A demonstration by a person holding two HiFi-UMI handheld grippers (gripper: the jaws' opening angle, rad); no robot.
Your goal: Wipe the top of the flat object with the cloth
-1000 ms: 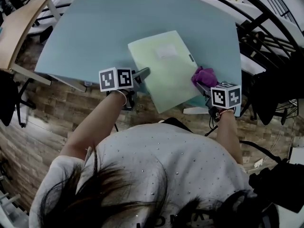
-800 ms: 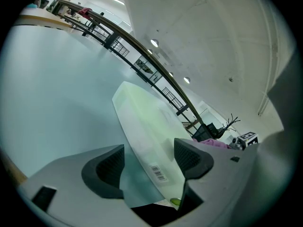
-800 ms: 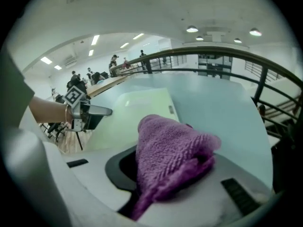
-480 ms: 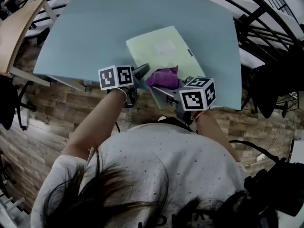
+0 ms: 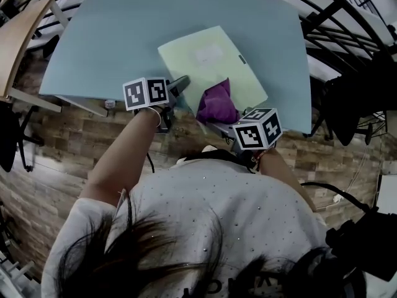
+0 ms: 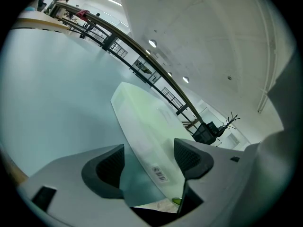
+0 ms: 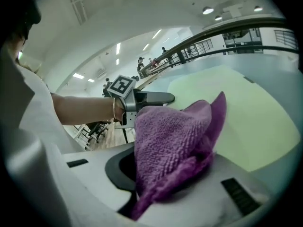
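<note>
A pale green flat folder (image 5: pixel 211 67) lies on the light blue table (image 5: pixel 111 36). In the left gripper view its near corner (image 6: pixel 142 126), with a barcode label, runs between the two spread pads. My left gripper (image 5: pixel 181 90) (image 6: pixel 149 162) is open at the folder's near left edge. A purple cloth (image 5: pixel 217 103) (image 7: pixel 173 136) rests on the near part of the folder. My right gripper (image 5: pixel 217 121) (image 7: pixel 165 174) is shut on the cloth, which bulges up and hides most of the jaws. The left gripper (image 7: pixel 151 98) also shows beyond the cloth in the right gripper view.
The table's near edge (image 5: pixel 80 98) runs just in front of the person, over a brick-patterned floor (image 5: pixel 74 154). A wooden table (image 5: pixel 18 42) stands at the left. Dark chairs and railings (image 5: pixel 353 98) crowd the right side.
My right gripper carried the purple cloth from the folder's right edge leftward across its near part, and now back a little towards the middle. The left gripper stayed at the folder's near left edge.
</note>
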